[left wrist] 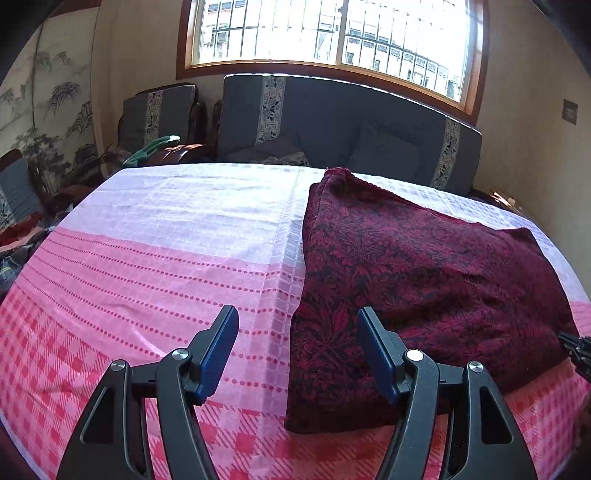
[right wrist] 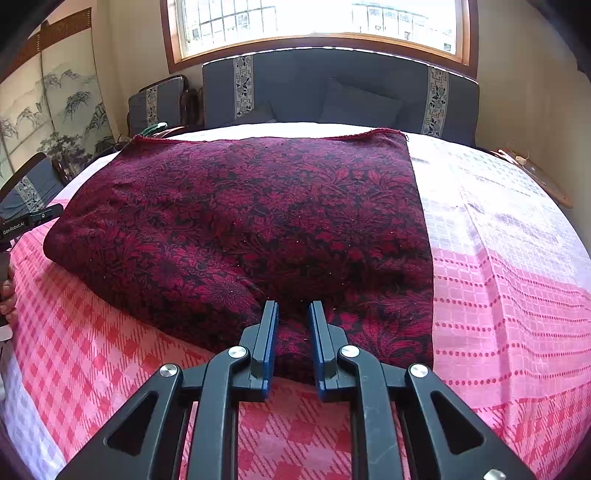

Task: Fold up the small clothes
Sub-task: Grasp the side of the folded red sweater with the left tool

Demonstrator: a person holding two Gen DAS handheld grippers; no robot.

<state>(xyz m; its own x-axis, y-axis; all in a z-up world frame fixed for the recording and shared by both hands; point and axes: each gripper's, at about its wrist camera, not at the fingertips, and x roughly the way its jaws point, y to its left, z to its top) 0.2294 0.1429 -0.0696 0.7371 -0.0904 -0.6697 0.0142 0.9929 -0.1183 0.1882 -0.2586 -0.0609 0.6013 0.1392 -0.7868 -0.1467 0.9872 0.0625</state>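
Dark red garment lying folded on the pink checked cloth, both grippers at its near edge.

The maroon floral garment (right wrist: pixel 240 229) fills the middle of the right wrist view and the right half of the left wrist view, resting flat on the pink-and-white tablecloth (left wrist: pixel 147 258). The left gripper (left wrist: pixel 297 325) has its fingers spread wide, holding nothing, with one blue pad over bare cloth and the other over the garment's near left corner. The right gripper (right wrist: pixel 293 317) shows a narrow gap between its fingers, with a ridge of the garment's near edge between them; whether they pinch it I cannot tell. A dark blue sofa (left wrist: pixel 332 122) sits under the window (left wrist: pixel 325 33) at the top of the frame.
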